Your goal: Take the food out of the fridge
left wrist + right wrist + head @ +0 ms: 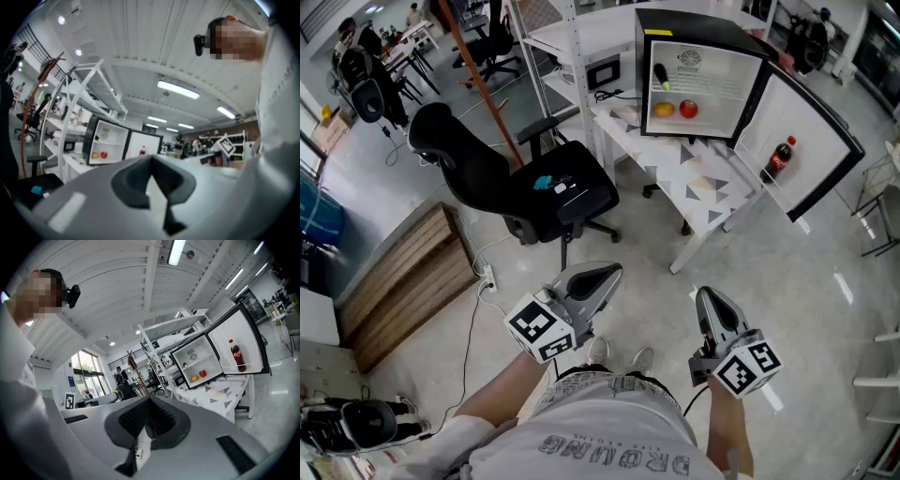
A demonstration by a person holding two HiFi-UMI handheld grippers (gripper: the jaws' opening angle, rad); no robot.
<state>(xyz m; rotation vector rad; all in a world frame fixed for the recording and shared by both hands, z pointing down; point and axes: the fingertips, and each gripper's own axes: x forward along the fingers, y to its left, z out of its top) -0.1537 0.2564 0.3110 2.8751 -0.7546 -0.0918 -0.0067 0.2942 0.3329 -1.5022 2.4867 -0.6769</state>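
Well beyond right gripper (710, 296), fruit (688, 109) inside fridge (717, 77)

I see a black chair (548, 192) near the patterned table (703, 186), a wooden bench (403, 281) well left

Open-plan workshop-type office or lab; polished concrete floor (806, 272); white metal racking (567, 42); black swivel chair (553, 192); occupied desks (408, 42) at the room's far left; strip lights (178, 89) under a ribbed ceiling; small fridge (703, 75) at the rear edge of a table (703, 183).
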